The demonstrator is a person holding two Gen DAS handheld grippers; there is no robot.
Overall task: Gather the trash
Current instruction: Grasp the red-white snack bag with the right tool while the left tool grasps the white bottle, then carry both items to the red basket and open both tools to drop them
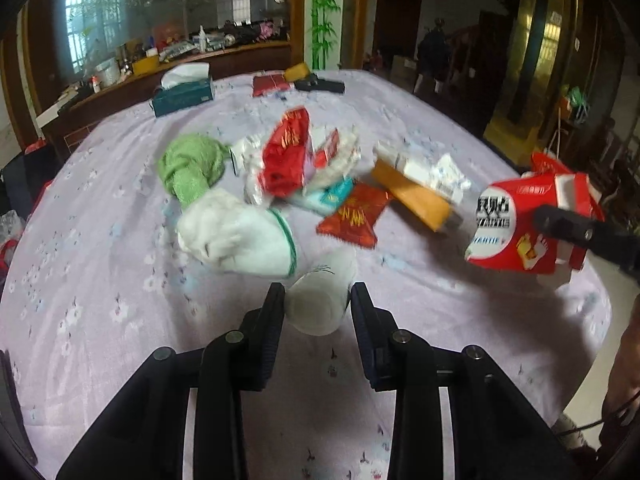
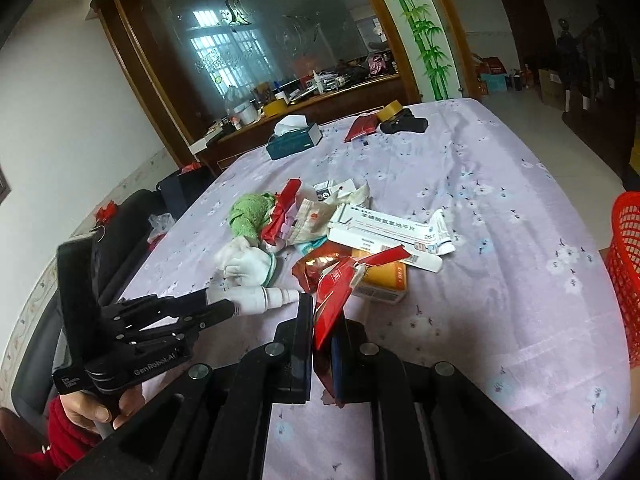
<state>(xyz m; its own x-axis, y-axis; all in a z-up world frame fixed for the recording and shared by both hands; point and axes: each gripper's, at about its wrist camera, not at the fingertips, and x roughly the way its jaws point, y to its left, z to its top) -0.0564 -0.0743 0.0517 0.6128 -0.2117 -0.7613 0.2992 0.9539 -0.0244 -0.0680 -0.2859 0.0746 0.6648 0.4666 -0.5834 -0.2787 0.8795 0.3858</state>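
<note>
White bottle [image 1: 320,300] lying straight ahead between wide-open left gripper [image 1: 318,300] fingers — right gripper [image 2: 324,320] pinching red box [image 1: 532,224].

Teal tissue box [image 1: 183,95], black pouch [image 2: 404,124], tape roll [image 2: 391,110], red basket [image 2: 625,272], lilac floral tablecloth [image 2: 500,200]

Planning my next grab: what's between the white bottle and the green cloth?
A crumpled white glove lies between white bottle and green cloth, in the left wrist view.

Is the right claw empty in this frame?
No: the right claw is clamped on a red carton, lifted clear of the table.
</note>
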